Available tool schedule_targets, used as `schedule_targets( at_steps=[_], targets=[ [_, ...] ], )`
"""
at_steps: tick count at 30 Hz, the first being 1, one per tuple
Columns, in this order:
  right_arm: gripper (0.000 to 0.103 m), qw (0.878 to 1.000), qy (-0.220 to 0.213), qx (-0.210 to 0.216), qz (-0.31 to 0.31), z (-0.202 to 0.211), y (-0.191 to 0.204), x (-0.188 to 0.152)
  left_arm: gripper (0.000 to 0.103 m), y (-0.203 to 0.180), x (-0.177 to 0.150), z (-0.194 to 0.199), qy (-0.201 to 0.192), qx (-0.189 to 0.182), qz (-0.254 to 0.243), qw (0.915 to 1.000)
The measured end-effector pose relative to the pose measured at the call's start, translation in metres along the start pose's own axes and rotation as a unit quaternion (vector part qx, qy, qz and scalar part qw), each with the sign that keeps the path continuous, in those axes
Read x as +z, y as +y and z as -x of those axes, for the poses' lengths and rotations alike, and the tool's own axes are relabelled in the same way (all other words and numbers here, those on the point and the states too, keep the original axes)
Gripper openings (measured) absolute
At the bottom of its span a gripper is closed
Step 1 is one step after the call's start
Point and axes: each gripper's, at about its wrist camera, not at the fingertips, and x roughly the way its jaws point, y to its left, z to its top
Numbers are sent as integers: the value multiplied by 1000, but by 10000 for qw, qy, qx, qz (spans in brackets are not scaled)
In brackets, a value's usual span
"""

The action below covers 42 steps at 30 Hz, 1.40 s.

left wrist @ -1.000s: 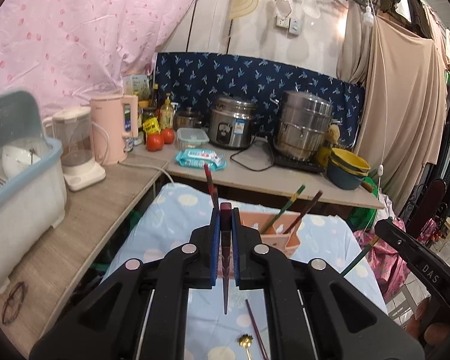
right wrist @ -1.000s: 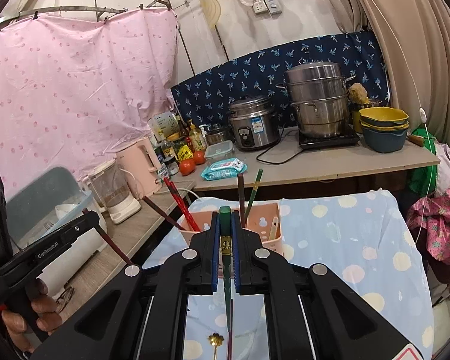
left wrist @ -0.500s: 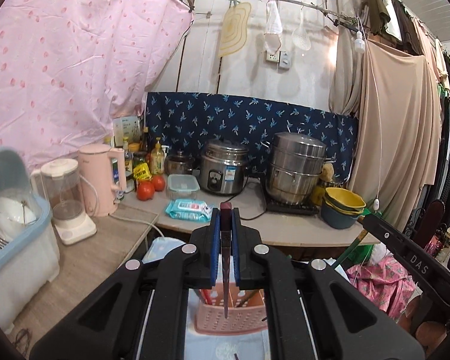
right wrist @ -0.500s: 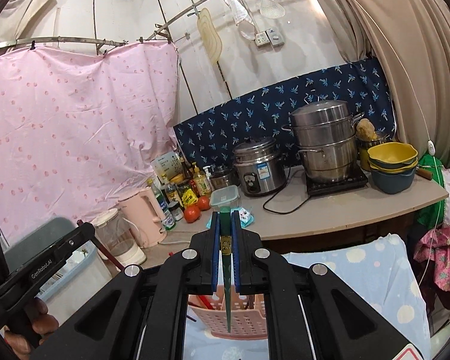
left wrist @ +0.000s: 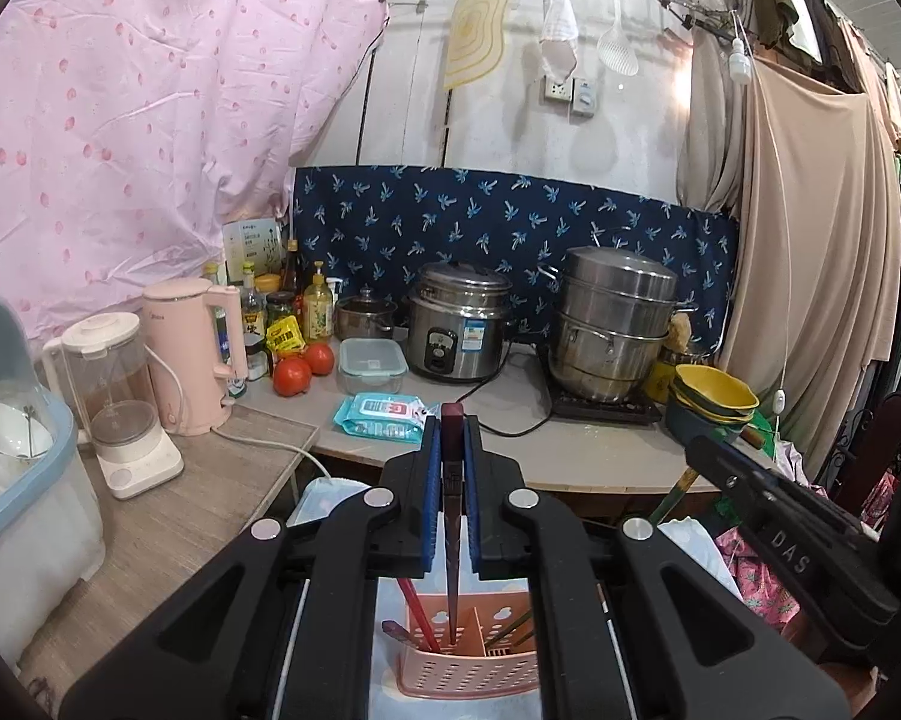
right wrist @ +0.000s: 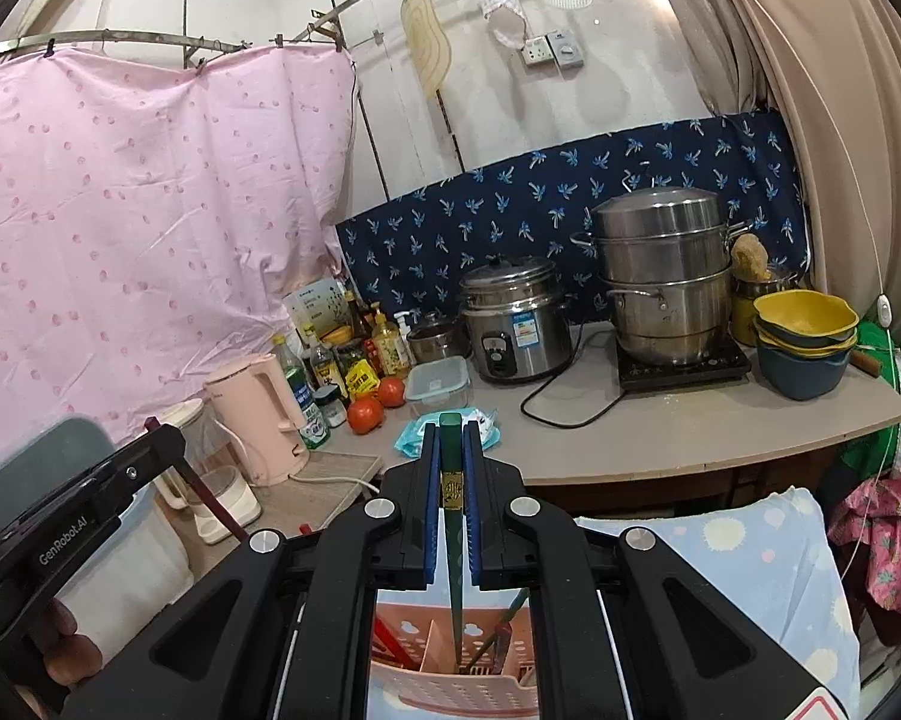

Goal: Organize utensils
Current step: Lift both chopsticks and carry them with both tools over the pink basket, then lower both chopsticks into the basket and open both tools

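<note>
Partly hidden: the pink utensil holder (left wrist: 468, 660) is cut off by gripper bodies in both views, so only its upper compartments and perforated front wall show.
Hard to tell: whether either chopstick tip touches the holder's floor; the tips vanish among the dividers.
Left gripper (left wrist: 450, 480): blue pads pressed together on a dark red chopstick (left wrist: 450, 540), which hangs upright with its tip inside a middle compartment of the holder.
Right gripper (right wrist: 450, 480): pads clamped on a green chopstick (right wrist: 453, 552) with a gold band, pointing straight down into the holder (right wrist: 450, 690).
Left view only: red chopsticks (left wrist: 417, 615) lean in the holder's left compartment; the right gripper's side, with its green stick slanting below it, enters from the right.
Right view only: the person's left hand (right wrist: 60, 642) grips the left tool's handle at lower left; the spotted blue cloth (right wrist: 750, 552) under the holder shows widely.
Pose: both tools are held above the holder, side by side.
</note>
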Motion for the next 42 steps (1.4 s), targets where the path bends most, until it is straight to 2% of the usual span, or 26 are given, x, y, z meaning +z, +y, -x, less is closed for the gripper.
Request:
schedule_targets(
  at_steps=[10, 21, 29, 30, 31, 33, 42],
  targets=[
    [7, 9993, 378, -48, 33, -29, 0, -23, 7, 8, -17, -19, 228, -6, 72, 9997],
    [7, 9978, 641, -55, 185, -42, 6, -35, 7, 8, -31, -30, 443, 95, 94, 9989],
    [10, 9971, 714, -93, 241, -43, 7, -40, 8, 7, -34, -30, 442, 124, 123, 9989],
    [15, 9971, 706, -107, 251, -43, 8, -40, 13, 8, -34, -29, 418, 149, 137, 9989],
    [18, 9973, 684, -105, 261, -42, 8, -40, 24, 8, -34, -28, 400, 197, 149, 9989],
    [26, 9976, 624, -134, 284, -40, 9, -39, 33, 10, -35, -26, 354, 264, 171, 9989],
    [28, 9974, 607, -91, 385, -26, 15, -41, 33, 12, -37, -17, 372, 259, 125, 9989]
  ],
)
